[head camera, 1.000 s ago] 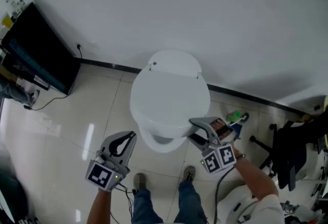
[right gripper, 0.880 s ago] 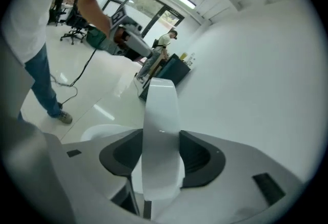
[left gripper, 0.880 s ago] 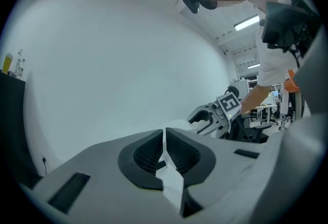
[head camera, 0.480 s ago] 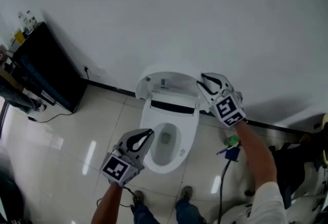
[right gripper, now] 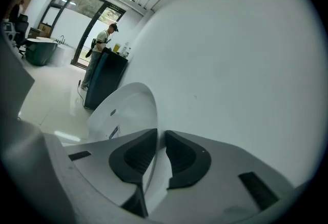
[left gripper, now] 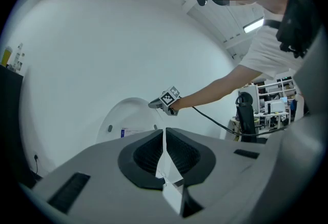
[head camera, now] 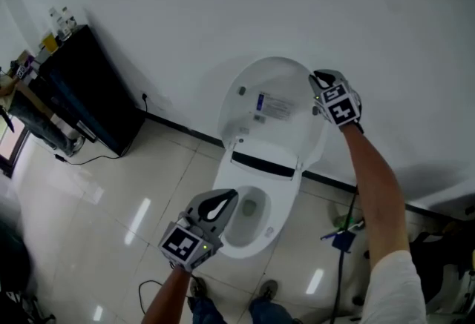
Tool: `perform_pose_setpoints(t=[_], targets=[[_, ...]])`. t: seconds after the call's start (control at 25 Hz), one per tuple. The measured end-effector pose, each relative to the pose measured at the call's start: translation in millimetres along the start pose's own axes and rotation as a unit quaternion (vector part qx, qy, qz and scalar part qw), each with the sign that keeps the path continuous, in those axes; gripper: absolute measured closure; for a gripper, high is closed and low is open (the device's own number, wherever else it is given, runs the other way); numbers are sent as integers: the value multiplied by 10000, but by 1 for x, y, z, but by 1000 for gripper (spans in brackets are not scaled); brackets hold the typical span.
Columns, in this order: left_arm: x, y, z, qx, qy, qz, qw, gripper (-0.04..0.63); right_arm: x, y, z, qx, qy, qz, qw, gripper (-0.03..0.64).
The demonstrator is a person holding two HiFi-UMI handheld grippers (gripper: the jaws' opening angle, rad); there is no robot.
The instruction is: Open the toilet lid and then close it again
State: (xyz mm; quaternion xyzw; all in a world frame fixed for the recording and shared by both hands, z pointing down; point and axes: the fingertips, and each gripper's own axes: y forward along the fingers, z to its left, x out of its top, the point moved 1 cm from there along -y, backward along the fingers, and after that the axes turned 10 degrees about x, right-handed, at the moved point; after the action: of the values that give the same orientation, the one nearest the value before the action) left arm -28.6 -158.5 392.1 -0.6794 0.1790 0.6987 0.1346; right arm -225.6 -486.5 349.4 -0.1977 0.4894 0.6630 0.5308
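Observation:
The white toilet lid (head camera: 271, 111) stands raised against the wall, its sticker facing out, above the open bowl (head camera: 249, 222). My right gripper (head camera: 320, 81) is at the lid's upper right edge. In the right gripper view the lid's (right gripper: 123, 110) rim runs between the jaws, which have just been closing and now pinch it. My left gripper (head camera: 226, 198) hovers over the bowl's front left, shut with nothing in it. The left gripper view looks level at the lid (left gripper: 125, 120) and the right gripper (left gripper: 152, 104).
A black cabinet (head camera: 89, 89) with bottles (head camera: 59, 18) on top stands left along the wall, a cable on the floor beside it. A green-handled brush and a blue item (head camera: 343, 230) lie right of the toilet. A person (right gripper: 102, 48) stands far off by the cabinet.
The lid has swung up from lying closed on the bowl to upright. My right gripper rose with it from the bowl's front right to the lid's top. The left gripper drifted toward the bowl.

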Motion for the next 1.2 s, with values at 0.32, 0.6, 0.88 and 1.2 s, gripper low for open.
perform_pose_setpoints(t=[0.32,0.6,0.88,1.2], targets=[[-7,-37,9,404,-29,244,9989,589,-10,26,-28,-254,228,422,9985,566],[-11,-78,17,783,14,376,9962,589,-19,24,-28,-445,194,630,9968,565],[10,-91,16,826,-170,208,9962,589,26,-31,6,125,222,-378,9990,453],[80,-95,1,236,-93,-158,9996,589,77,-203,133,989,404,-1526,9825,453]])
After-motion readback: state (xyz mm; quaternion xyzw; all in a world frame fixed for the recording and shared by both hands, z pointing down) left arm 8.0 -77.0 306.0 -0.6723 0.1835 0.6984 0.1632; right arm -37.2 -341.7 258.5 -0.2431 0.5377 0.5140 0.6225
